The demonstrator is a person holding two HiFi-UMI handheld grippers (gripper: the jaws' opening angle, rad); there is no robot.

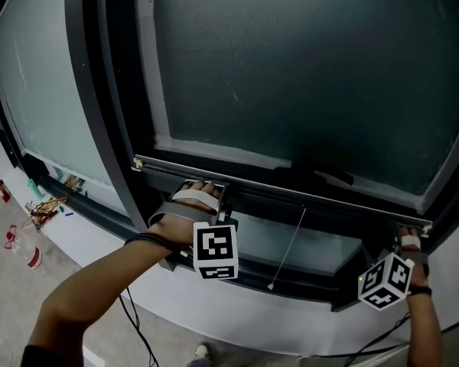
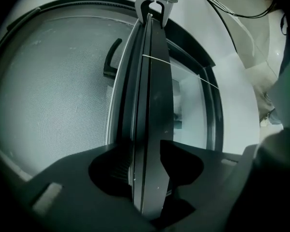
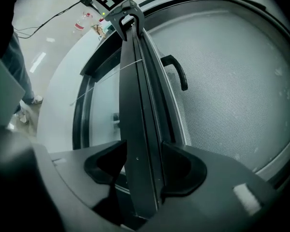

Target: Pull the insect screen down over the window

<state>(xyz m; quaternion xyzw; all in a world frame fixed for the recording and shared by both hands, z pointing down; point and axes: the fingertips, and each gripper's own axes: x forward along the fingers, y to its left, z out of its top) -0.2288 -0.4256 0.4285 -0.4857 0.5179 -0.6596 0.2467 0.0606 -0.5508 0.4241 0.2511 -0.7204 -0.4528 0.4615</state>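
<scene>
Left gripper point(image 2: 147, 170): jaws clamped on the bottom bar point(image 2: 150, 105) of the insect screen point(image 1: 291, 67). Right gripper point(image 3: 144, 170): jaws wide apart, same bar between them. The screen covers most of the window point(image 1: 329, 247); a gap shows below the bar.

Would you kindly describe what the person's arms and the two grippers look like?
The left gripper and right gripper have dark scooped jaws; each carries a white cube with black square markers. The forearms are bare; the left hand wears a white strap and a dark wristband. Black cables trail below.
</scene>
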